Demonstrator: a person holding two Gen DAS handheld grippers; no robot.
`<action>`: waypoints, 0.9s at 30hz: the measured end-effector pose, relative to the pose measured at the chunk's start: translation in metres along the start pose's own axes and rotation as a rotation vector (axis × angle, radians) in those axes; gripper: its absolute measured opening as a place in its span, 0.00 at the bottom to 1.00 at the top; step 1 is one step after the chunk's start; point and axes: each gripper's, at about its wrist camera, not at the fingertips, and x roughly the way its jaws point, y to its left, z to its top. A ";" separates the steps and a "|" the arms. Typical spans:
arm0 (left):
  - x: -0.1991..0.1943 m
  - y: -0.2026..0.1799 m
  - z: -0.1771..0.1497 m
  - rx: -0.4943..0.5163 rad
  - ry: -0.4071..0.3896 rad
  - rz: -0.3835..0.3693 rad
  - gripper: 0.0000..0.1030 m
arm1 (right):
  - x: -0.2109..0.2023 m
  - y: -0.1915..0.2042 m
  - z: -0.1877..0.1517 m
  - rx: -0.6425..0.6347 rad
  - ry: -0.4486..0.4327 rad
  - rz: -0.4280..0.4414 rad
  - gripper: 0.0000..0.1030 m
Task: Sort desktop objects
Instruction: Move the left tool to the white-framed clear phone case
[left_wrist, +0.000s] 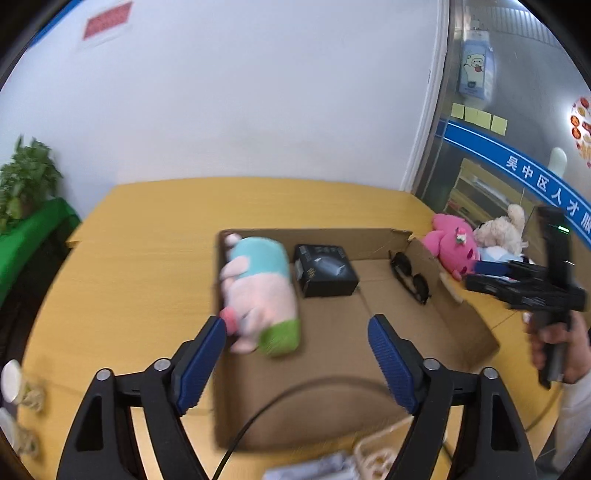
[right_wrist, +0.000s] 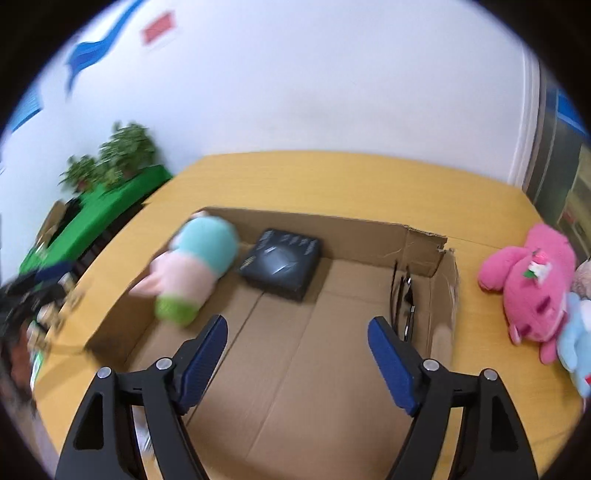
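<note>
We see our left tongs (left_wrist: 297, 363) and right tongs (right_wrist: 297, 363) both spread wide with nothing between their blue pads, poised over the near side of the shallow brown cardboard box (right_wrist: 295, 362) on the yellow wooden worktop (right_wrist: 332, 173). Inside the box, a pastel blue, pink and green plush toy (right_wrist: 188, 273) lies along the left wall, a black rectangular carton (right_wrist: 280, 264) sits by the far wall, and dark sunglasses (right_wrist: 404, 306) lean against the right wall. Beyond that wall, a bright pink plush toy (right_wrist: 532, 284) lies on the worktop near its right edge.

Left gripper (left_wrist: 297, 350) spread wide, right gripper (right_wrist: 297, 350) likewise
</note>
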 end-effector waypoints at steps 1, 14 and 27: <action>-0.010 0.003 -0.008 0.000 -0.001 0.011 0.82 | -0.018 0.009 -0.016 -0.022 -0.005 0.022 0.76; -0.027 -0.013 -0.094 -0.001 0.153 -0.103 0.82 | -0.007 0.036 -0.166 0.056 0.237 0.211 0.78; 0.073 -0.077 -0.140 -0.100 0.375 -0.377 0.68 | 0.008 0.022 -0.190 0.114 0.230 0.202 0.78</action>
